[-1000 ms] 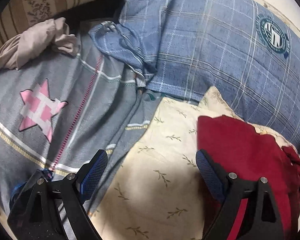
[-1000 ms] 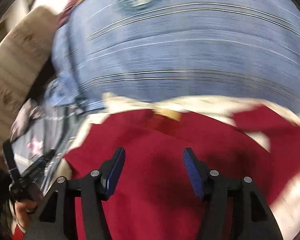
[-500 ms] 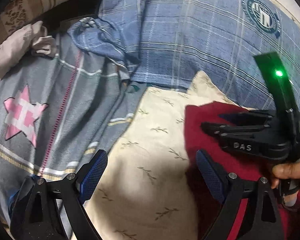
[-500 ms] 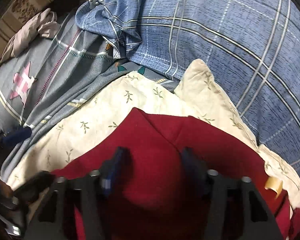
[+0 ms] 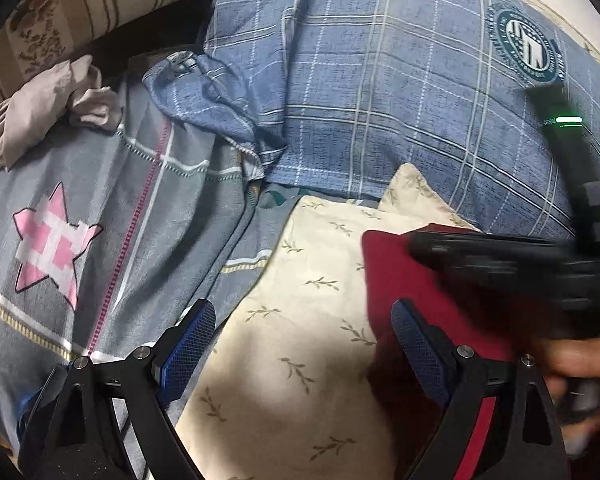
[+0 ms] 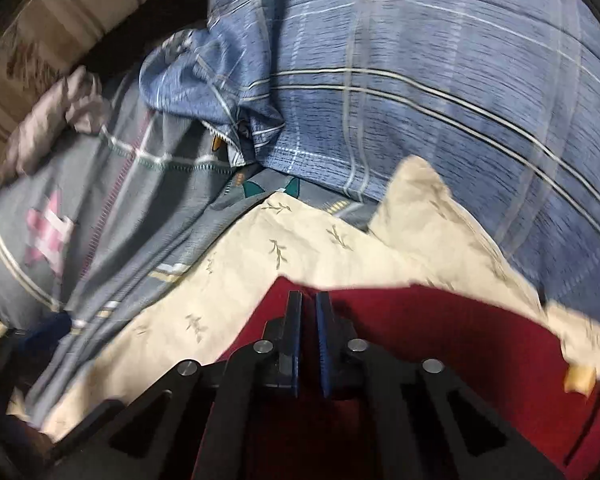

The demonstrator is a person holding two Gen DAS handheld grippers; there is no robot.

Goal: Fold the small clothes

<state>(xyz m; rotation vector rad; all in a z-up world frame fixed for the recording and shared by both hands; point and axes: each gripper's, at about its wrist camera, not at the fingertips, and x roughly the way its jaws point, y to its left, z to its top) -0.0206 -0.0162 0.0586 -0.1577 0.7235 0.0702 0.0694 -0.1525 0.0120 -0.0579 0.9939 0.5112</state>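
Note:
A dark red garment (image 5: pixel 396 268) lies on a cream leaf-print cloth (image 5: pixel 300 344); it also shows in the right wrist view (image 6: pixel 440 344). My left gripper (image 5: pixel 300 344) is open and empty above the cream cloth, its right finger (image 5: pixel 418 344) at the red garment's left edge. My right gripper (image 6: pixel 308 308) has its jaws closed together at the red garment's front corner; whether cloth is pinched between them is hidden. In the left wrist view the right gripper (image 5: pixel 500 264) lies blurred over the red garment.
A blue plaid quilt (image 5: pixel 400 80) with a round badge (image 5: pixel 524 48) lies behind. A grey cover with a pink star (image 5: pixel 52 248) is at left. A crumpled beige cloth (image 5: pixel 40 116) sits far left by a striped cushion (image 5: pixel 80 8).
My right gripper's jaws have closed together at the red garment's corner. The left gripper has stayed open, shifting slightly.

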